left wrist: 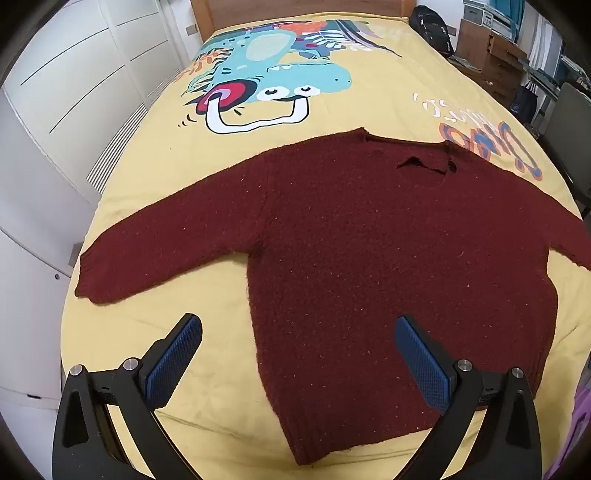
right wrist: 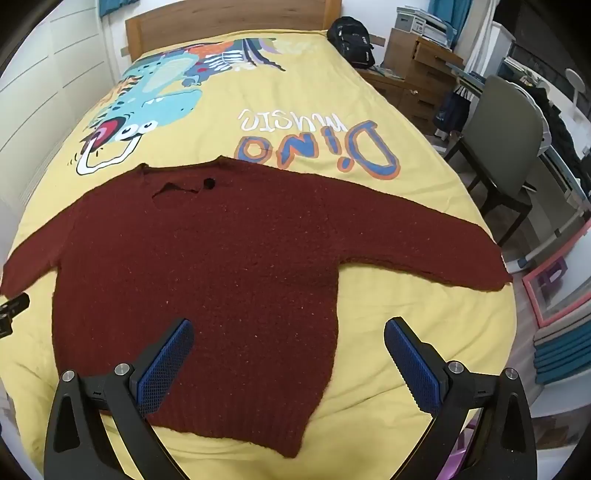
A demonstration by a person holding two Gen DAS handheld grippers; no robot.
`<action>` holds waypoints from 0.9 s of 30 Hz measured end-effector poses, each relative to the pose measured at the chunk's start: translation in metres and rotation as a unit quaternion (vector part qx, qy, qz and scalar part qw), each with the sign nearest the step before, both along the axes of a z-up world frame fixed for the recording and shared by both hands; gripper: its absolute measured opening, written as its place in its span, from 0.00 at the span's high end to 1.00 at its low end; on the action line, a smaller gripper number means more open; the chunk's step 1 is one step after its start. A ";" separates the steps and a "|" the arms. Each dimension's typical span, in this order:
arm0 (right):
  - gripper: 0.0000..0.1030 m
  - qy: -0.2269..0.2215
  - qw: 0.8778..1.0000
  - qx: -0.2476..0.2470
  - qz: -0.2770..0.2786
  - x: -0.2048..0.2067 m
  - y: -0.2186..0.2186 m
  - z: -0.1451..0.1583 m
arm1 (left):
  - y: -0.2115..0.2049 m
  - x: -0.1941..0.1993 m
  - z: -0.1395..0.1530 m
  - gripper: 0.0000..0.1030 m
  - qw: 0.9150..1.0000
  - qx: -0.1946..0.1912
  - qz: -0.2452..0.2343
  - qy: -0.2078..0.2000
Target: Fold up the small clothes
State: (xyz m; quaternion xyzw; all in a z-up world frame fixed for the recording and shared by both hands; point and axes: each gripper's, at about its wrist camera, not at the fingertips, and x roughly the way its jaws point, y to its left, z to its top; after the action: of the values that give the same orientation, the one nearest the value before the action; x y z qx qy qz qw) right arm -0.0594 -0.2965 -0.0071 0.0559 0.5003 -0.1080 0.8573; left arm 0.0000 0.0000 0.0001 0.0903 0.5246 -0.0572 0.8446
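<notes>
A dark red knitted sweater (left wrist: 351,240) lies flat and spread out on the yellow bedspread (left wrist: 369,92), both sleeves stretched sideways, the neck at the far side and the hem near me. It also shows in the right wrist view (right wrist: 207,266). My left gripper (left wrist: 297,332) is open and empty, hovering above the hem's left corner. My right gripper (right wrist: 288,338) is open and empty, above the hem's right side. The tip of the left gripper (right wrist: 13,308) shows at the left edge of the right wrist view.
The yellow bedspread (right wrist: 369,92) has a dinosaur print and a wooden headboard (right wrist: 221,18) at the far end. White wardrobe doors (left wrist: 55,110) stand on the left. A black backpack (right wrist: 351,40), wooden drawers (right wrist: 417,74) and a grey chair (right wrist: 506,140) stand on the right.
</notes>
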 end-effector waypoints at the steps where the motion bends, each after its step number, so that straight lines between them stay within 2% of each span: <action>1: 0.00 0.001 1.000 -0.002 0.001 0.001 0.000 -0.001 | 0.000 0.000 0.000 0.01 1.000 -0.001 -0.001 -0.001; 15: 0.00 0.006 1.000 -0.006 0.011 0.002 0.003 -0.001 | 0.007 0.002 -0.005 0.01 1.000 -0.001 0.003 0.006; 27: 0.00 0.012 1.000 -0.012 0.015 0.003 0.007 -0.003 | 0.002 0.001 -0.007 0.01 1.000 0.016 0.004 0.010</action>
State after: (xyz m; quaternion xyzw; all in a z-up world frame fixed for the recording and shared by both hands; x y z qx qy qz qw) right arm -0.0560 -0.2890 -0.0103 0.0365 0.5096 -0.1016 0.8536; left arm 0.0014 0.0015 -0.0066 0.1017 0.5338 -0.0466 0.8382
